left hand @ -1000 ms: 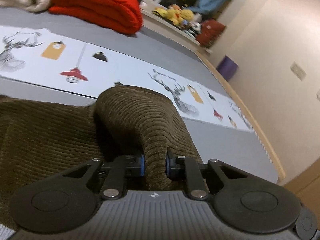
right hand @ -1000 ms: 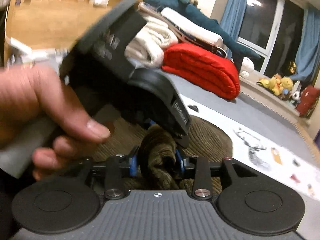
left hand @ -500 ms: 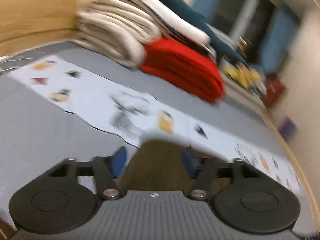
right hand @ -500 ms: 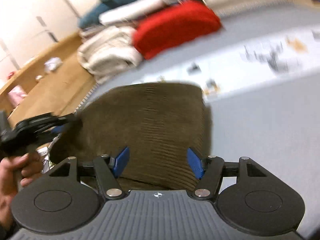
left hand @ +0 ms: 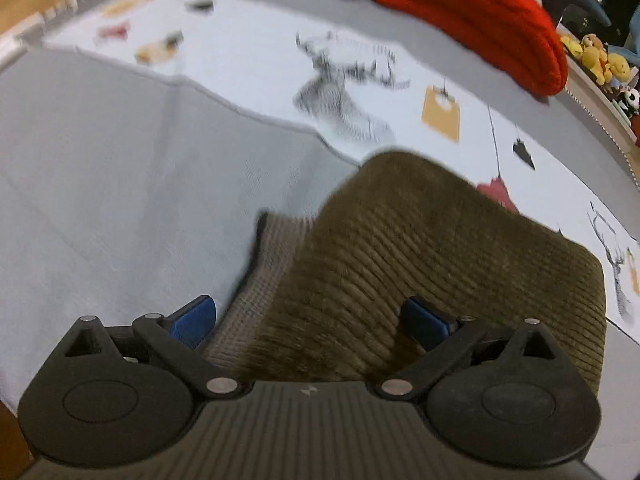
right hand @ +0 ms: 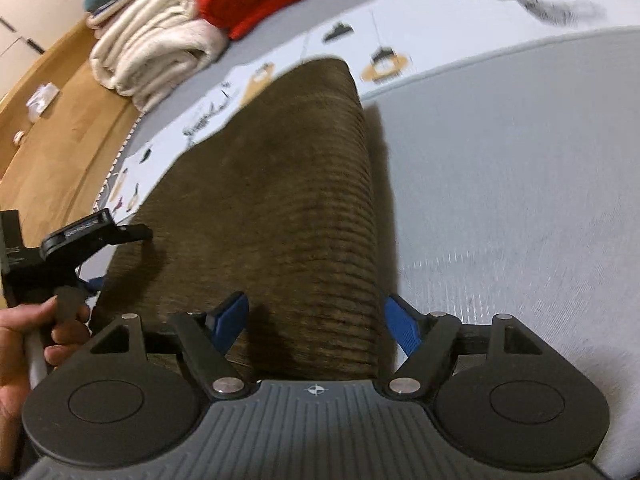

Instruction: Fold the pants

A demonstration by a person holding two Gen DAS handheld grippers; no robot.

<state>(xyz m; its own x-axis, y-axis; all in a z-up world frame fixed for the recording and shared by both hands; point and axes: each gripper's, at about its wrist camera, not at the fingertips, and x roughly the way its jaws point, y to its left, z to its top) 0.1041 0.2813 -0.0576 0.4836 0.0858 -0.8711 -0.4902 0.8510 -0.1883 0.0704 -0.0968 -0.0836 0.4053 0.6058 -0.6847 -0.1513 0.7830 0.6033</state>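
The brown corduroy pants (left hand: 420,264) lie folded into a compact stack on the grey bed cover (left hand: 120,168). They fill the middle of the right wrist view (right hand: 280,200) too. My left gripper (left hand: 308,320) is open, its blue pads wide apart above the near edge of the stack, holding nothing. My right gripper (right hand: 316,320) is open as well, its pads spread over the near right end of the pants. The left gripper and the hand holding it show at the left edge of the right wrist view (right hand: 80,236).
A white runner with deer and lamp prints (left hand: 340,72) crosses the bed behind the pants. A red folded blanket (left hand: 480,12) and cream folded towels (right hand: 152,52) lie at the far side. Wooden floor (right hand: 60,128) lies beyond the bed edge. Plush toys (left hand: 596,56) sit far right.
A second ago both grippers were shut on the corduroy fabric. Both have since let go and opened, and the pants now lie flat and folded under them.
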